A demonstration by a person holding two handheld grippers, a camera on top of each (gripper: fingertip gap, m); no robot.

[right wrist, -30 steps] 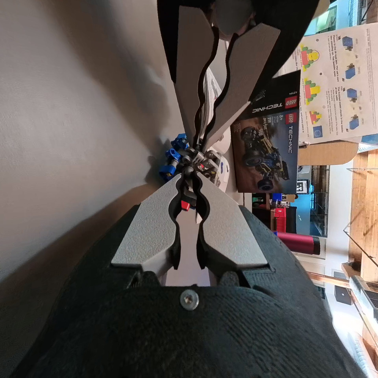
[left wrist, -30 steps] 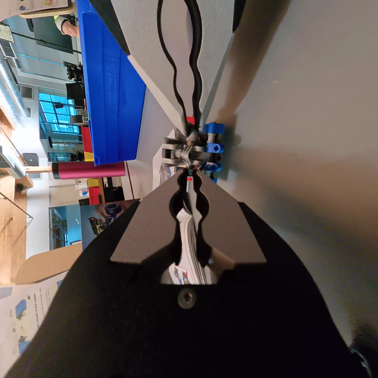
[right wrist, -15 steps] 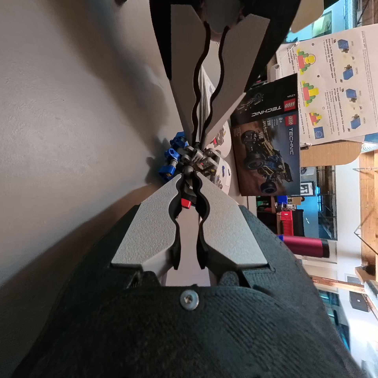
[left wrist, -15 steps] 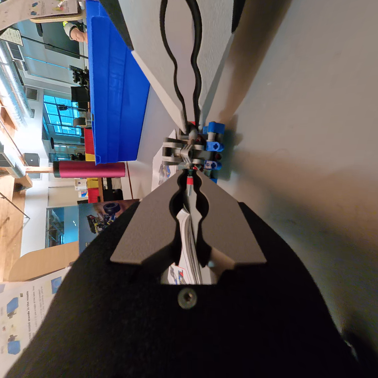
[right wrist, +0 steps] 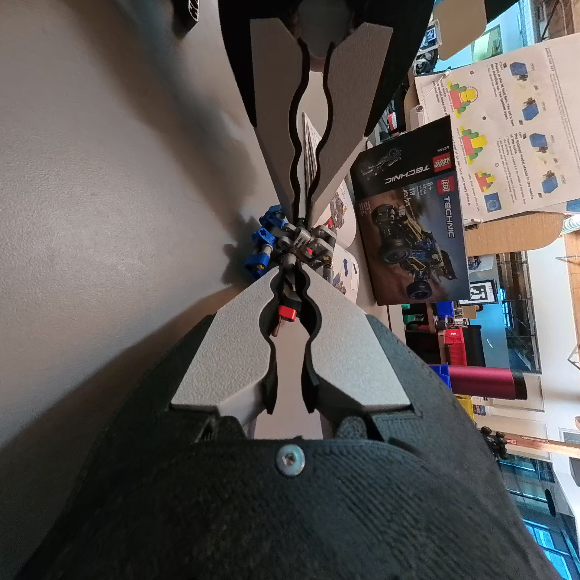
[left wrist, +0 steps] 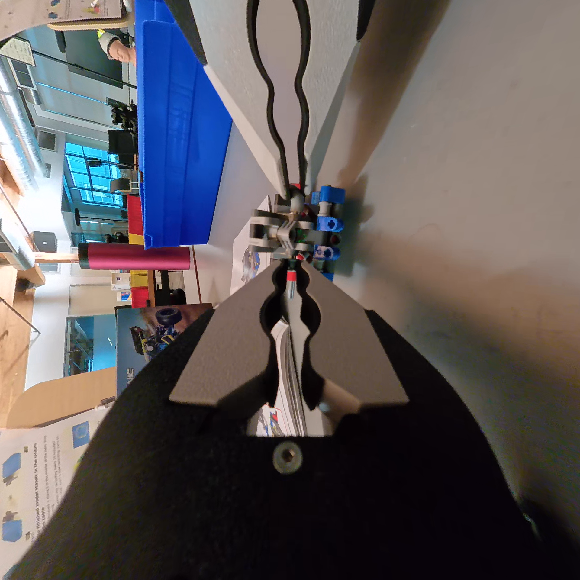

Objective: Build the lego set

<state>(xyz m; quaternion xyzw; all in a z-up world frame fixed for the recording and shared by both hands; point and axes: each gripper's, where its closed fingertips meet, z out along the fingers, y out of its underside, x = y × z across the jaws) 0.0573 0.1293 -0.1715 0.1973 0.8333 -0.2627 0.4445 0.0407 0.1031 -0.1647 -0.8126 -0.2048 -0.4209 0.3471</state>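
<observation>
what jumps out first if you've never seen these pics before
Two grey grippers meet tip to tip on a small grey and blue lego assembly held above the table: the left gripper below, the right gripper opposite. Behind stand a blue bin and the lego box.

An open-plan lab or workshop — blue parts bin (left wrist: 175, 131), pinned instruction sheet (right wrist: 502, 131), ceiling ducting (left wrist: 15, 131)

2 claws (left wrist: 290, 265) (right wrist: 290, 266), 1 lego assembly (left wrist: 295, 230) — 1 box (right wrist: 414, 219), 1 blue bin (left wrist: 175, 131)

Behind your work you have a blue bin (left wrist: 175, 131), a magenta cylinder (left wrist: 135, 261) just below it — and a printed sheet (right wrist: 502, 125) on cardboard.
</observation>
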